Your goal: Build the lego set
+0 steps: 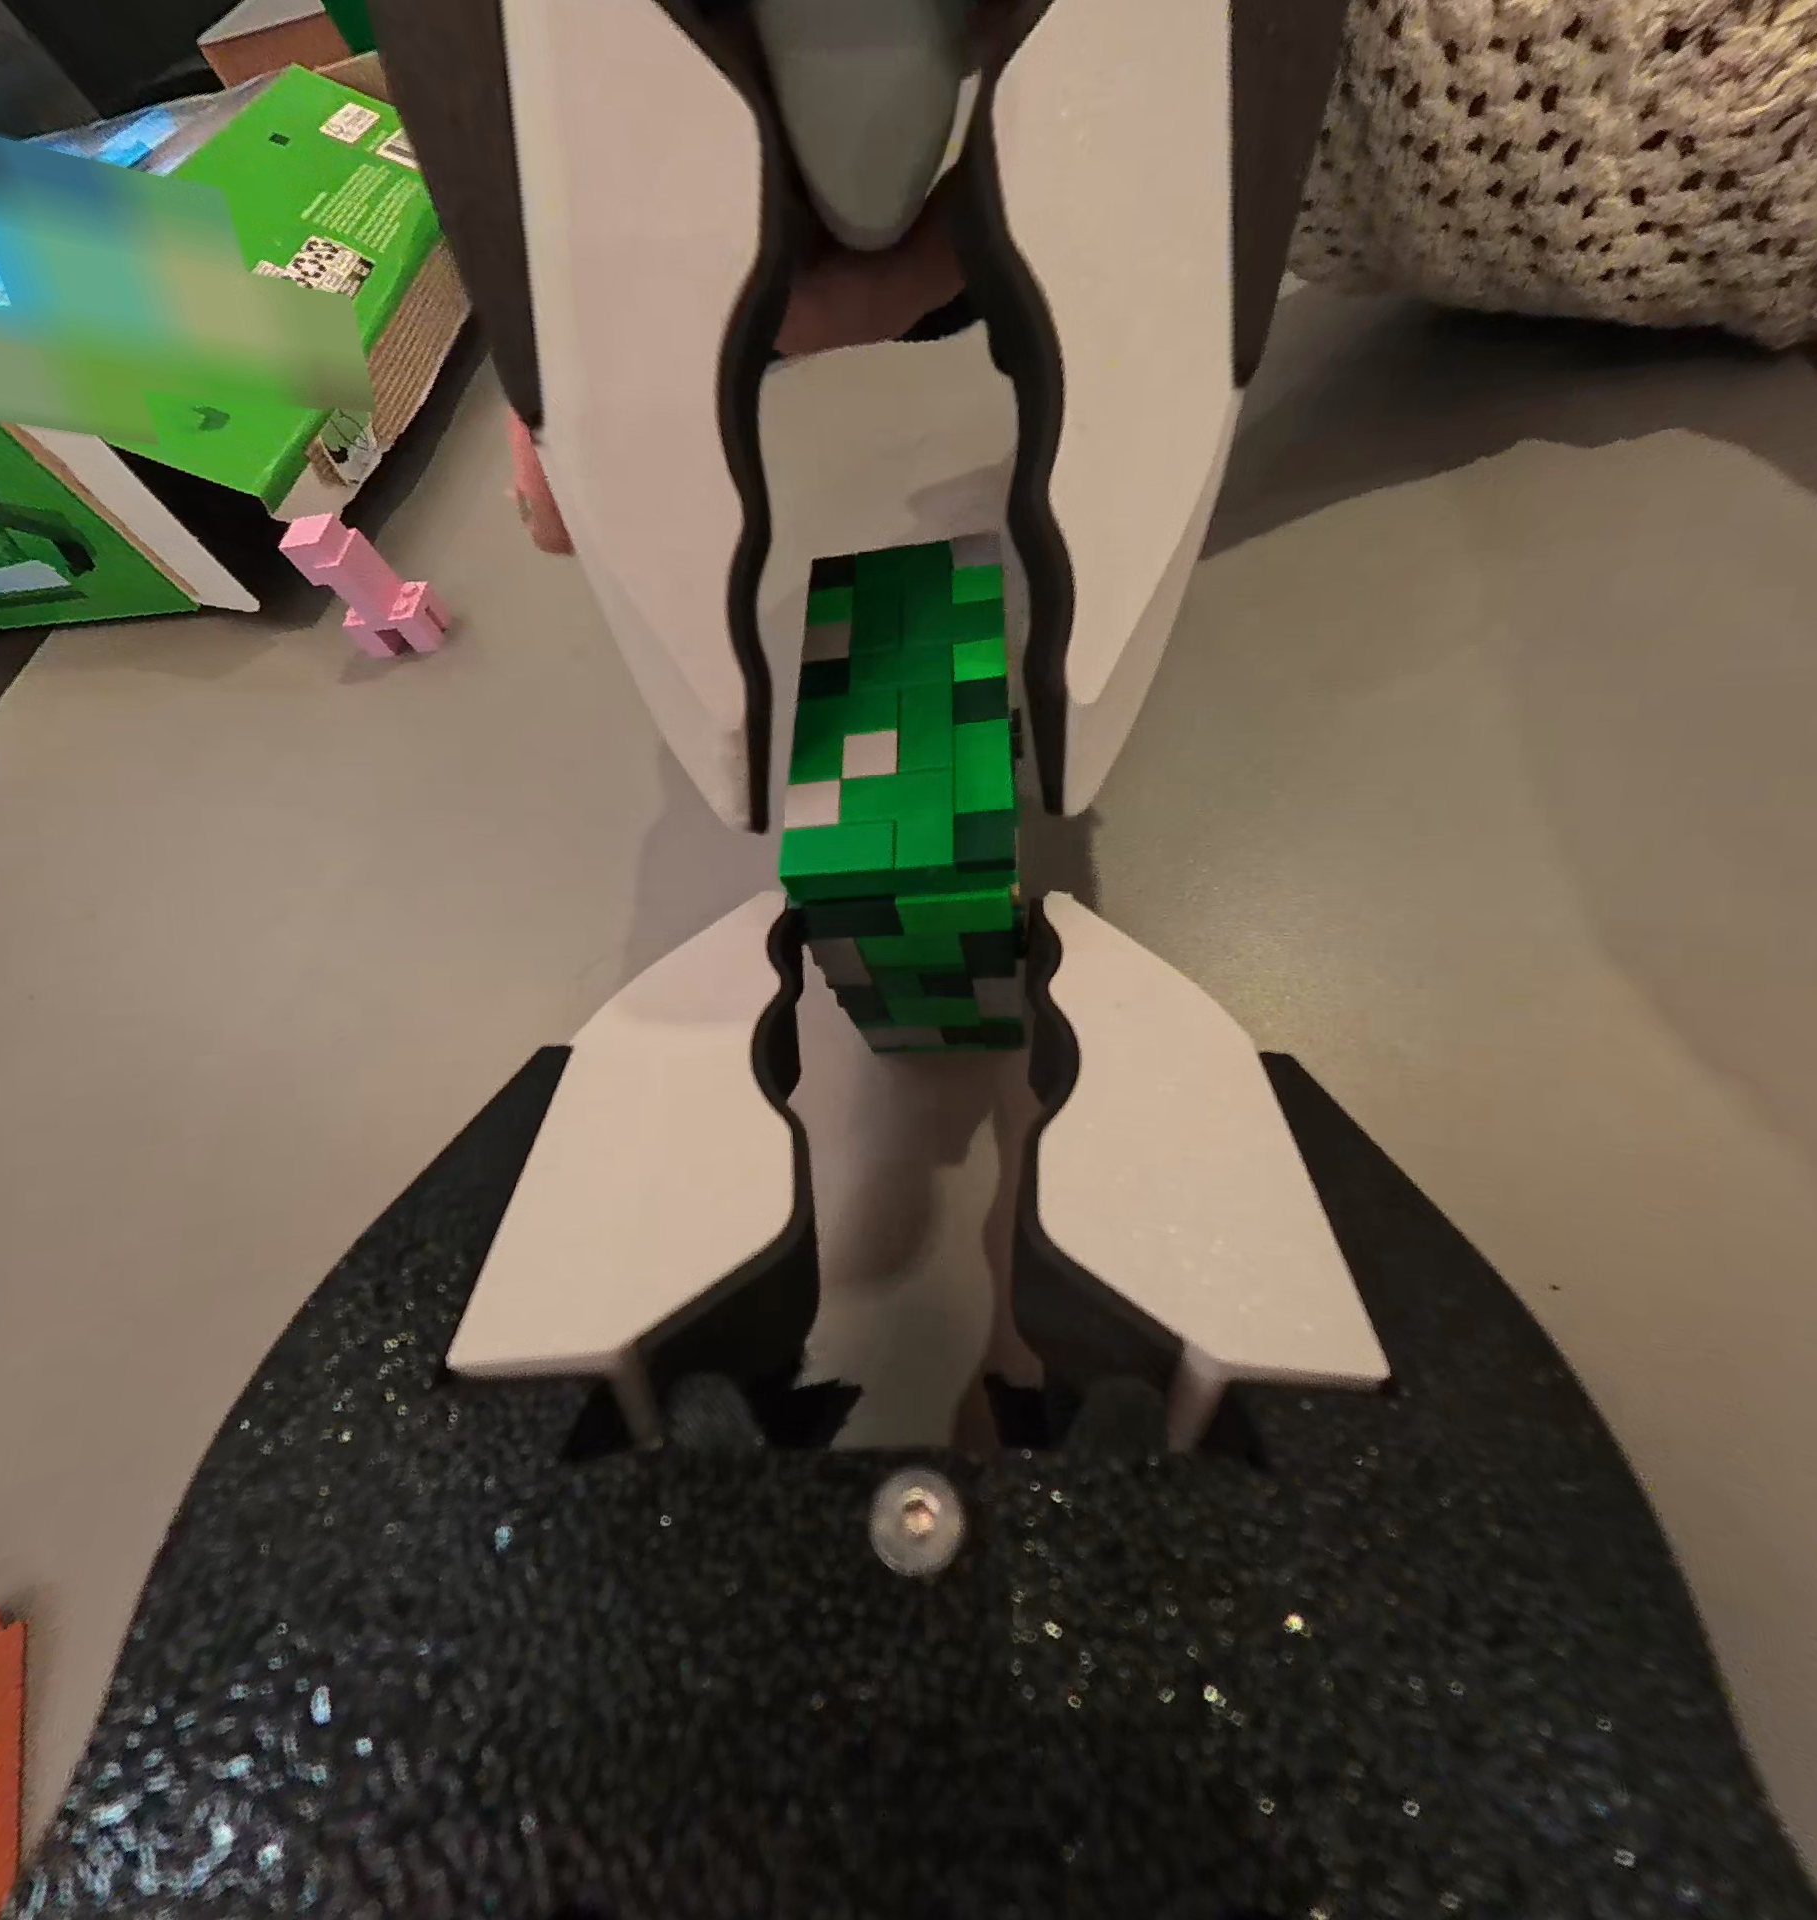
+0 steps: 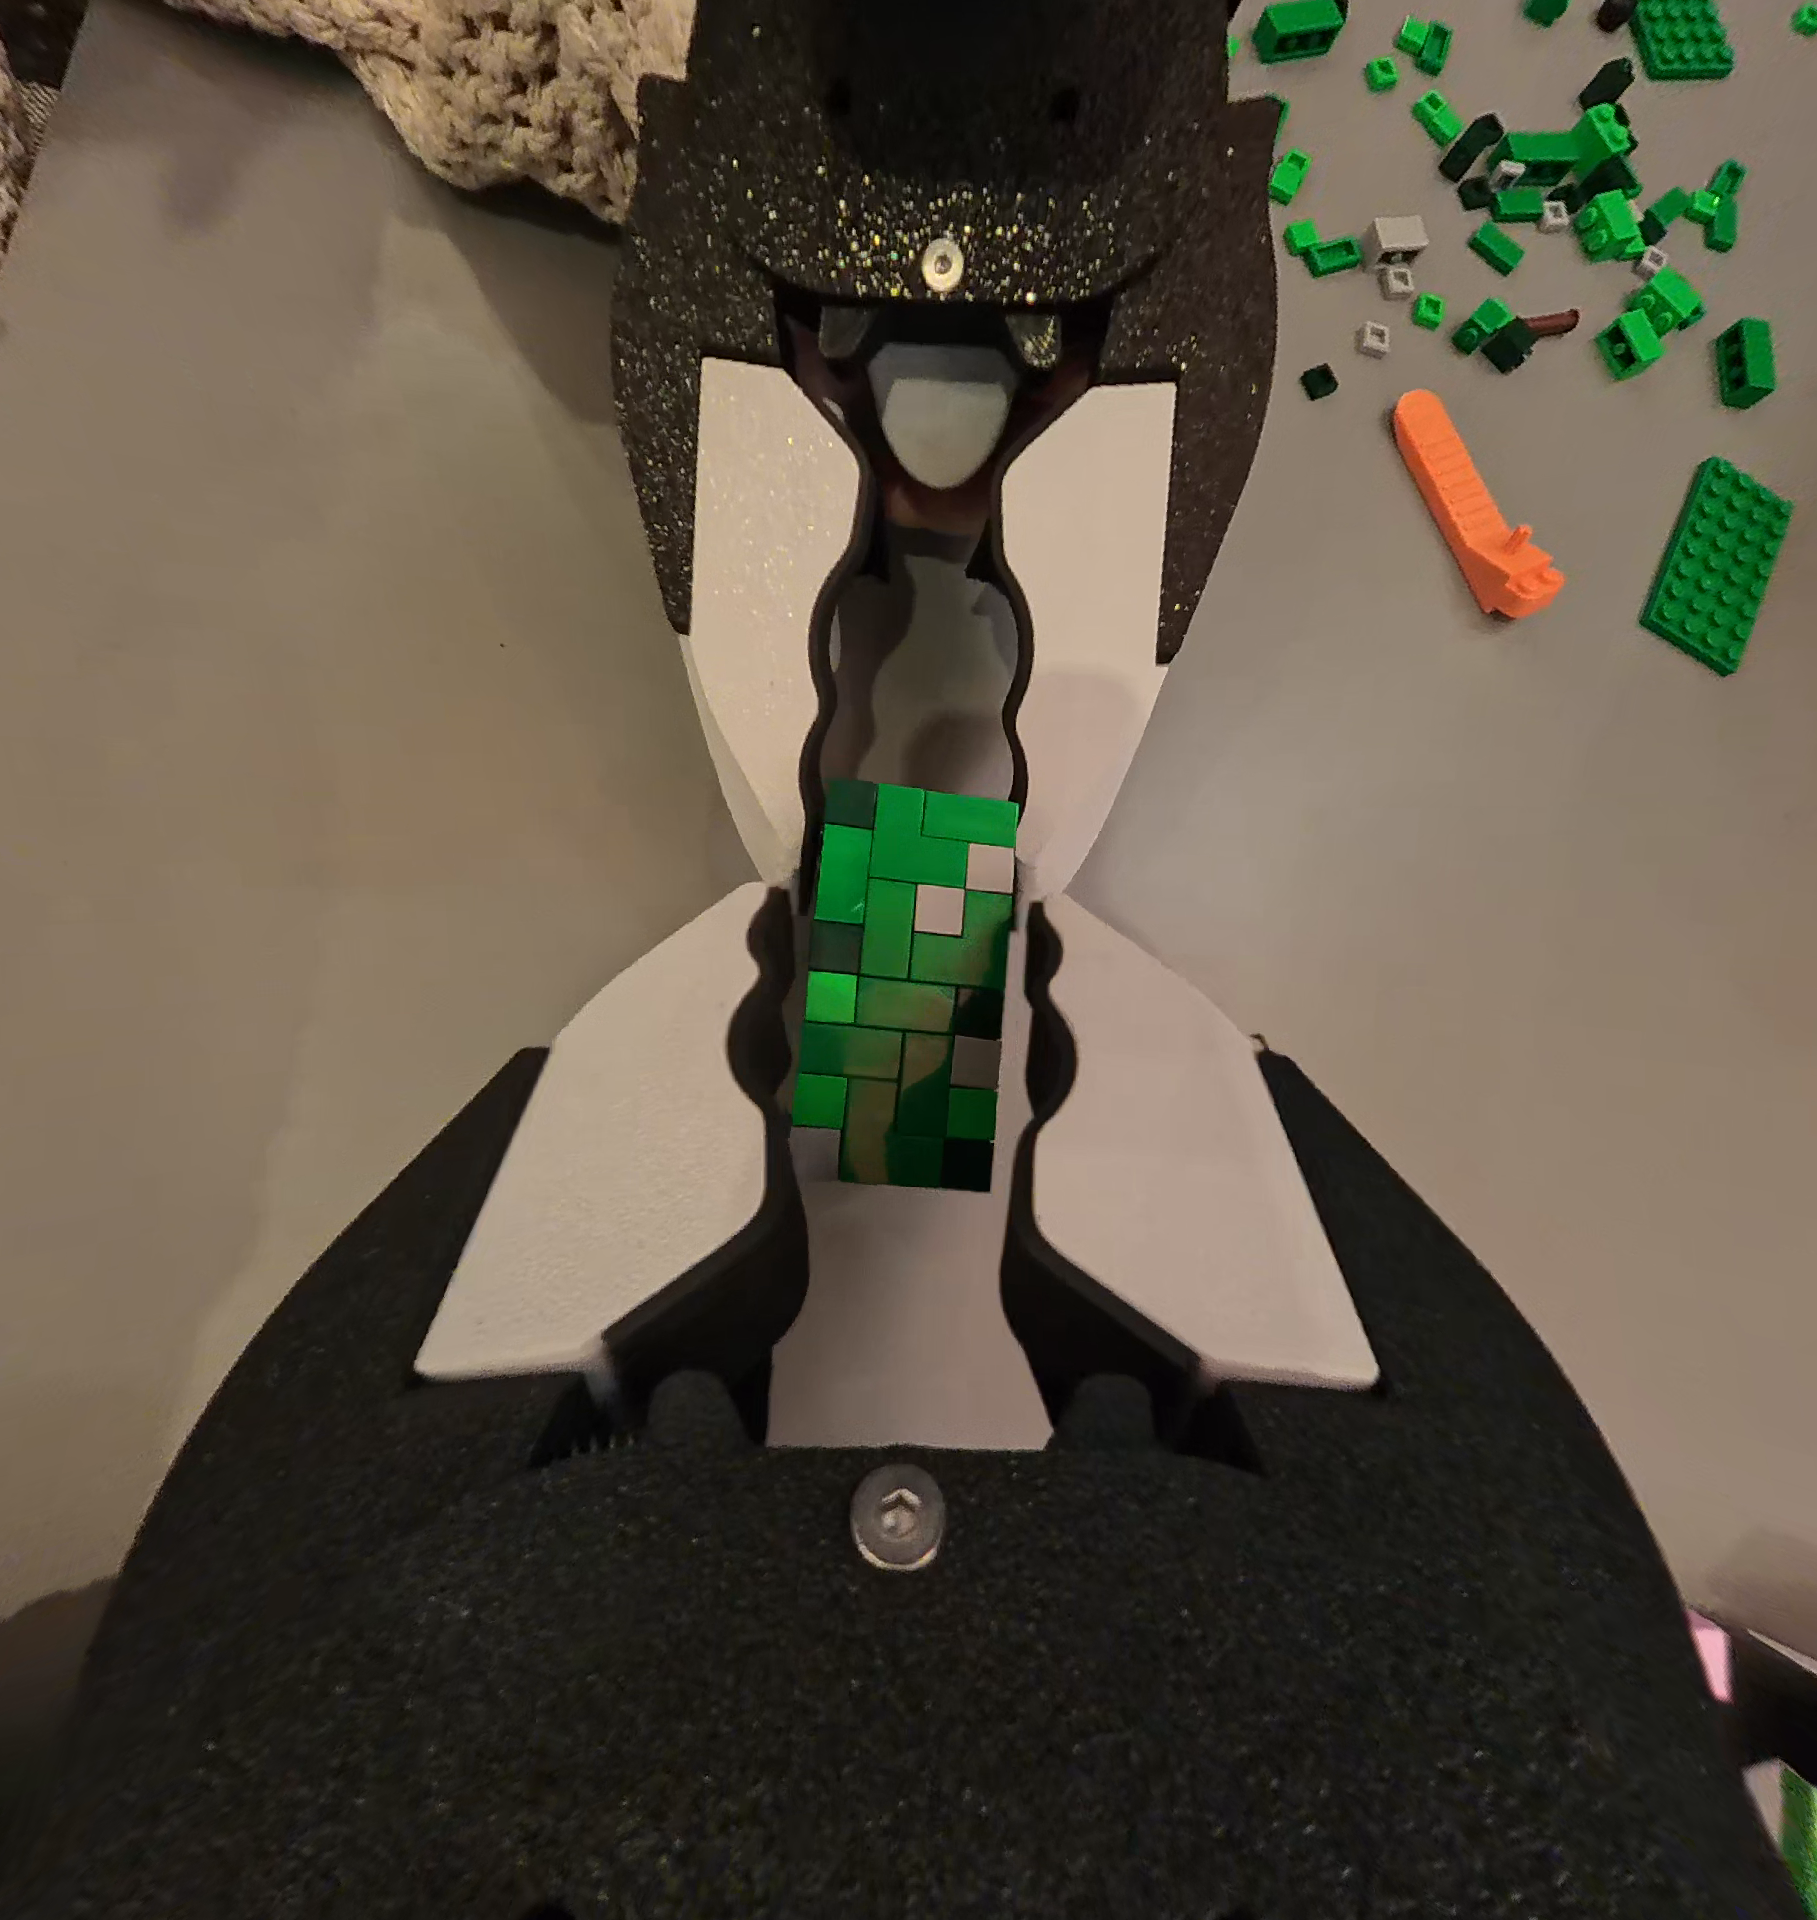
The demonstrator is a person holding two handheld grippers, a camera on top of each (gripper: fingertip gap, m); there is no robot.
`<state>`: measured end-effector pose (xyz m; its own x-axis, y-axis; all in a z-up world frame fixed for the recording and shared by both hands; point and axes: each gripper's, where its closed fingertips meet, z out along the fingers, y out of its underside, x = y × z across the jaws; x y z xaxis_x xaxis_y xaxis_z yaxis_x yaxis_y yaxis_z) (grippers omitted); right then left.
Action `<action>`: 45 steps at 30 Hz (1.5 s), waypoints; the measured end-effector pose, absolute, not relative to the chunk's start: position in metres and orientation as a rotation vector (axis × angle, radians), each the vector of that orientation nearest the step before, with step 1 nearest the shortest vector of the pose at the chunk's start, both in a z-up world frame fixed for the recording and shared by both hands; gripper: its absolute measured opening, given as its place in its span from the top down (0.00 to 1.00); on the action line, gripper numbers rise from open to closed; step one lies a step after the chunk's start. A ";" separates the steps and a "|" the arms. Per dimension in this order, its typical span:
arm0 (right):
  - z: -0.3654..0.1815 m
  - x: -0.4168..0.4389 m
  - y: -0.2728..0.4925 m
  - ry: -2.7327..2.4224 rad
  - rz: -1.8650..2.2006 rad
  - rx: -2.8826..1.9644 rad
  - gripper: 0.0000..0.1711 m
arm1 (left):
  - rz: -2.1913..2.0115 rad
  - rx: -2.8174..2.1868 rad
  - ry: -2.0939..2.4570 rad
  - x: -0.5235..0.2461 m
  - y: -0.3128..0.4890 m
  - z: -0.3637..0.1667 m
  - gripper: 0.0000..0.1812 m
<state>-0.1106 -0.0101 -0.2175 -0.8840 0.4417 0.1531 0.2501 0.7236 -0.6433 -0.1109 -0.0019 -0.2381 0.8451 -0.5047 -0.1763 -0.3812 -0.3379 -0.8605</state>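
Observation:
A long green Lego block (image 1: 899,727), tiled in light green, dark green and grey, hangs above the grey table between both grippers. In the left wrist view my left gripper (image 1: 909,925) is shut on its near end. My right gripper (image 1: 899,810) reaches in from the top and is shut on the far part. In the right wrist view the block (image 2: 909,987) lies lengthwise between the fingers of my right gripper (image 2: 899,909), and my left gripper (image 2: 914,862) clamps its far end. The two pairs of fingertips nearly touch.
A green Lego box (image 1: 291,312) and a small pink Lego figure (image 1: 374,592) lie to the left. A crocheted blanket (image 1: 1610,156) is at the far side. Loose green bricks (image 2: 1569,208), an orange brick separator (image 2: 1475,509) and a green plate (image 2: 1714,566) lie on the table (image 2: 260,727). Left and right tips are no more than a few centimetres apart. The small pink Lego figure (image 1: 374,592) is about equally far from each gripper, around 20 cm.

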 end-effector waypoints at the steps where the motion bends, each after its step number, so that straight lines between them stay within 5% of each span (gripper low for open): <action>1: -0.216 -0.110 -0.009 -2.629 0.914 -0.544 0.73 | -0.146 -1.966 0.655 -0.111 -0.002 -0.238 0.78; 7: -0.197 -0.104 0.008 -2.489 0.859 -0.588 0.67 | -0.121 -1.990 0.655 -0.112 0.000 -0.242 0.67; 14: -0.200 -0.088 0.014 -2.273 0.858 -0.589 0.62 | -0.146 -1.988 0.674 -0.106 0.005 -0.242 0.77; 45: -0.223 -0.120 0.019 -1.845 0.211 -0.304 0.48 | -0.113 -1.952 0.481 -0.125 0.011 -0.229 0.78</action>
<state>-0.1198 0.0190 -0.2233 -0.2717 0.3137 0.9098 0.1005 0.9495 -0.2973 -0.1247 0.0110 -0.2285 0.9141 -0.3811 -0.1382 -0.2800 -0.3470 -0.8951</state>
